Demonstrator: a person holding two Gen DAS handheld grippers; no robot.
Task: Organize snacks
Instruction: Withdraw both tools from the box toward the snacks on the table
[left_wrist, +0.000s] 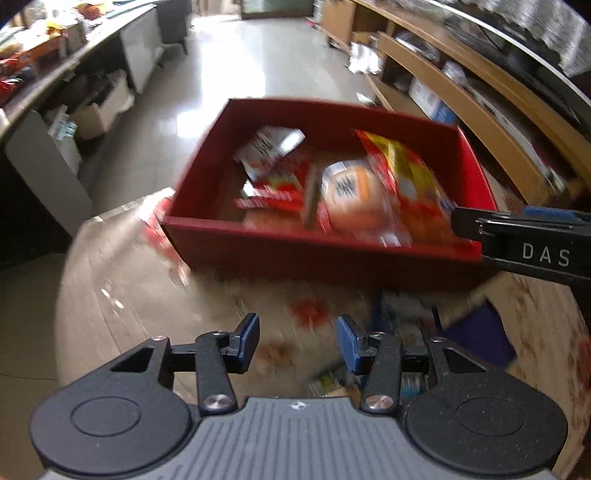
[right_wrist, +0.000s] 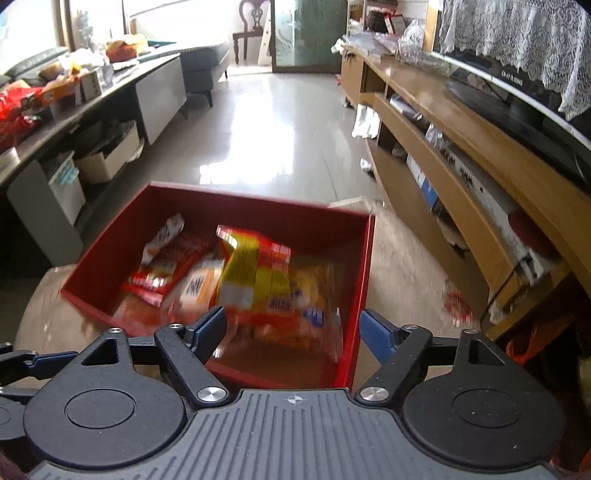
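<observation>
Left wrist view, box: I see the red box (left_wrist: 317, 243) mid-frame on the table (left_wrist: 122, 280), open-topped so packets can simply be dropped in.
Left wrist view, contents: snack packets (left_wrist: 399, 184) lie heaped inside, mostly toward the right half of the box.
Left wrist view, left gripper (left_wrist: 297, 341): low centre, fingers spread wide with nothing between them, held back from the near wall of the box.
Left wrist view, loose items: blurred wrappers (left_wrist: 406, 332) on the table at lower right, probably snacks yet to be sorted; motion blur leaves me unsure.
Left wrist view, right gripper (left_wrist: 517, 229): enters at the right edge, over the box's near right corner.
Right wrist view, right gripper (right_wrist: 291, 332): fingers wide apart, empty, poised over the box's near right corner (right_wrist: 351, 354), a fair spot for letting a packet fall.
Right wrist view, packets: a yellow-and-red packet (right_wrist: 258, 280) sits just ahead of the fingers, inside the box.
</observation>
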